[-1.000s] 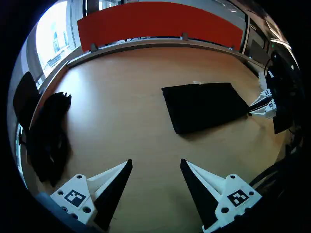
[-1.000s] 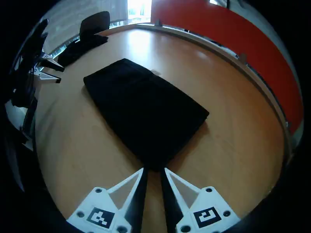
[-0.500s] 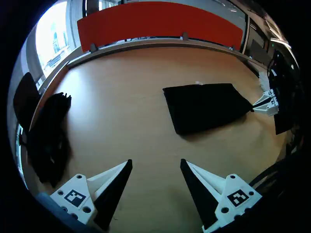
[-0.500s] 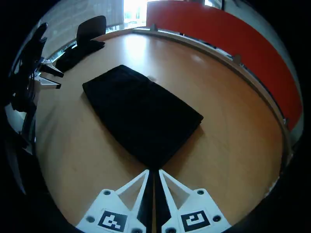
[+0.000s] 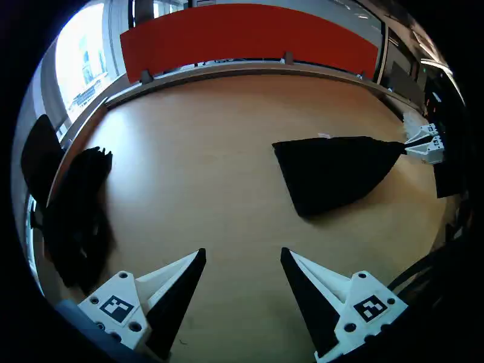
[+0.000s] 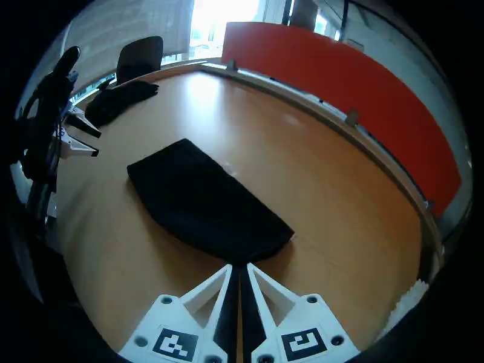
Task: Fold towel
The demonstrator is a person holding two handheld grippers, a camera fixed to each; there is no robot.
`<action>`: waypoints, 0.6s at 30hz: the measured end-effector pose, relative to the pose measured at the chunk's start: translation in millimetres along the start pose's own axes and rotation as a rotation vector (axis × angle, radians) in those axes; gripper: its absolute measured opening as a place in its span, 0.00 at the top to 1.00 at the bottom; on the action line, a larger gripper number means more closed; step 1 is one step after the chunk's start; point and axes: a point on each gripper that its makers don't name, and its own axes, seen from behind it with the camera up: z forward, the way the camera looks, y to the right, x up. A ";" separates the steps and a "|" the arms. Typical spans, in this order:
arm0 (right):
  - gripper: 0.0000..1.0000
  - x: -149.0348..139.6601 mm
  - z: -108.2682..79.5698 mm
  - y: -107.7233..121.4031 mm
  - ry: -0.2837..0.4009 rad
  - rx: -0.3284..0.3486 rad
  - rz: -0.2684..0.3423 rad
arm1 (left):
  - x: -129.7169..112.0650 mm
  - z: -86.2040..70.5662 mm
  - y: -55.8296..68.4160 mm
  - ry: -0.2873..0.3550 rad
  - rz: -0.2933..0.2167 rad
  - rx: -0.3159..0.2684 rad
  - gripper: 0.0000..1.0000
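Observation:
A black folded towel (image 5: pixel 333 172) (image 6: pixel 202 206) lies on the wooden table (image 5: pixel 199 151). My right gripper (image 6: pixel 240 272) is shut on the towel's near corner and holds that corner lifted off the table. The same gripper (image 5: pixel 417 145) appears at the far right in the left gripper view, pinching the raised corner. My left gripper (image 5: pixel 242 257) is open over bare wood, well short of the towel, with nothing between its fingers. It shows again at the far left (image 6: pixel 81 136) in the right gripper view.
A heap of black cloth (image 5: pixel 75 212) (image 6: pixel 118 100) lies at the table's left end beside a dark chair (image 6: pixel 139 51). A red partition (image 5: pixel 248 33) runs along the far table edge. Dark equipment (image 5: pixel 444 139) stands at the right.
The right gripper has closed on the towel's corner and lifted it up and away, dragging the towel to the right in the left gripper view. The left gripper has stayed still.

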 end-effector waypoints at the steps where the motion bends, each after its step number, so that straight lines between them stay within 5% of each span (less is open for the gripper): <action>1: 0.94 4.1 -3.3 1.7 0.007 -0.005 -0.004 | 0.3 -0.2 -0.1 0.000 0.000 0.000 0.08; 18: 0.94 33.0 -44.0 26.6 0.064 -0.065 -0.057 | 6.6 -4.7 2.8 0.007 -0.001 -0.001 0.09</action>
